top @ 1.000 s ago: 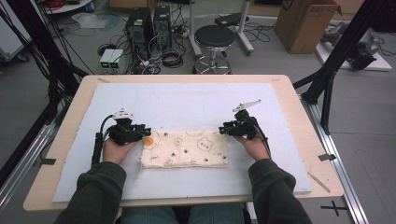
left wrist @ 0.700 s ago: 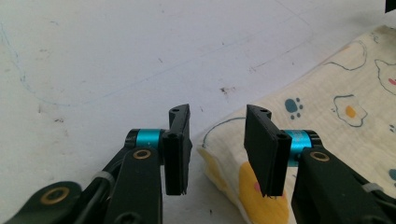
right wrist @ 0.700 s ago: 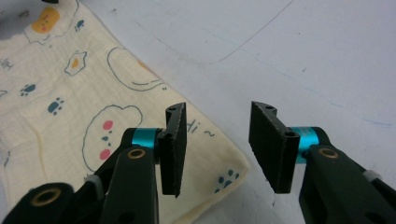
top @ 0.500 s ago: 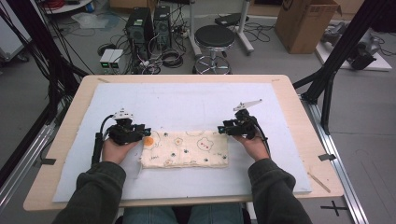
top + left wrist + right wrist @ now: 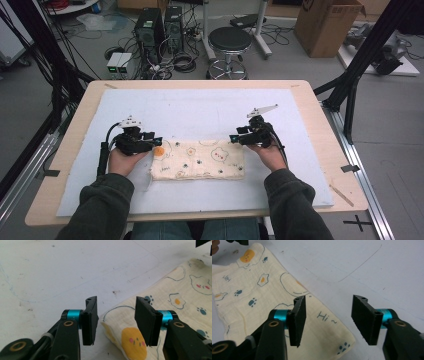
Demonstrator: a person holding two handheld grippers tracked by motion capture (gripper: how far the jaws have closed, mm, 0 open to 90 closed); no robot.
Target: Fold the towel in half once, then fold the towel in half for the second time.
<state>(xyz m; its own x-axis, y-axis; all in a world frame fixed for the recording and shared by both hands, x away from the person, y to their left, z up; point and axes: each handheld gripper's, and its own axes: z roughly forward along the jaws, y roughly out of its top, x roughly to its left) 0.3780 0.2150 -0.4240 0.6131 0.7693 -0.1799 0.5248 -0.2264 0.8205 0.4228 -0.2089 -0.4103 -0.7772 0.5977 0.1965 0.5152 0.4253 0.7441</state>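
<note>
A folded cream cloth [image 5: 199, 159] printed with eggs, paw prints and cat faces lies flat on the white mat [image 5: 200, 112]. My left gripper [image 5: 155, 139] rests at the cloth's far left corner. Its jaws have just been opening and stand apart over the cloth corner [image 5: 117, 326] without pressing it. My right gripper [image 5: 235, 138] rests at the far right corner. Its jaws have also just been opening and stand wide above the cloth edge [image 5: 322, 322], nothing pinched between them.
The mat covers most of a wooden table [image 5: 310, 100]. A stool [image 5: 230, 40], computer towers [image 5: 159, 25], cables and a cardboard box [image 5: 327, 25] stand on the floor beyond the table. Black frame posts [image 5: 360, 65] rise at both sides.
Both grippers' jaws have spread apart at the cloth's far corners. The hands and the cloth stay where they were.
</note>
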